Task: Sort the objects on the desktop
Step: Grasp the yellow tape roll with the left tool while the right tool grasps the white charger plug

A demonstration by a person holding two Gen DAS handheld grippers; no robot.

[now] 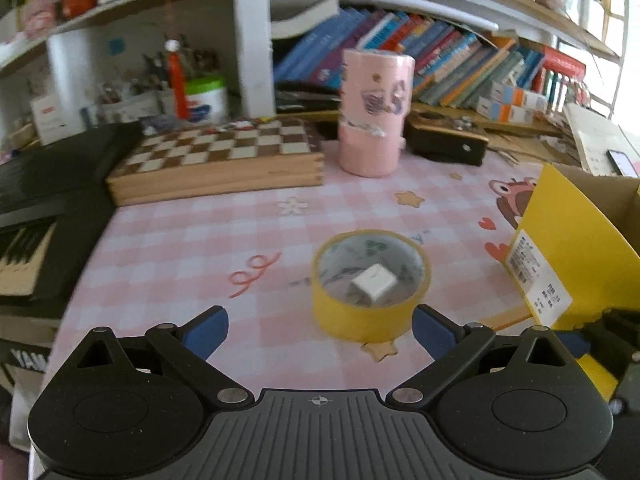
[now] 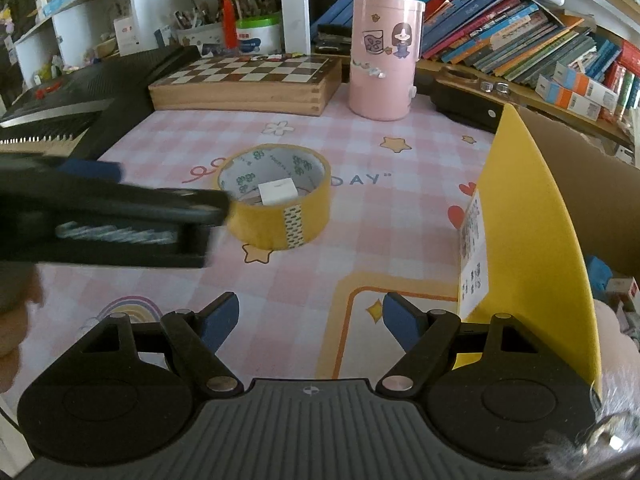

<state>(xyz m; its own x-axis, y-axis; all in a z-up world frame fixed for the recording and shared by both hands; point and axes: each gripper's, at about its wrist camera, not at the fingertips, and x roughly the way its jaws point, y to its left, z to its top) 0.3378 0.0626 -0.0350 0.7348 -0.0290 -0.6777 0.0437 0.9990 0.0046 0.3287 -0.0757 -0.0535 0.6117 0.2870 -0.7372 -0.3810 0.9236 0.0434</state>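
Note:
A yellow tape roll (image 1: pixel 352 320) lies flat on the pink checked mat, with a small white cube (image 1: pixel 374 282) inside its ring. My left gripper (image 1: pixel 320 332) is open. The roll sits just beyond its blue fingertips, slightly right of centre, and the pads do not touch it. In the right wrist view the tape roll (image 2: pixel 264 224) and the white cube (image 2: pixel 277 193) lie further ahead and to the left. The left tool's black frame (image 2: pixel 120 216) reaches in from the left up to the roll. My right gripper (image 2: pixel 312 324) is open over the mat with nothing between its fingers.
A yellow-fronted cardboard box (image 1: pixel 576 248) (image 2: pixel 532 220) stands close on the right. At the back are a pink cylinder (image 1: pixel 374 112) (image 2: pixel 384 56), a wooden chessboard box (image 1: pixel 216 160) (image 2: pixel 248 80) and a black case (image 1: pixel 444 144). A keyboard (image 1: pixel 36 220) borders the left.

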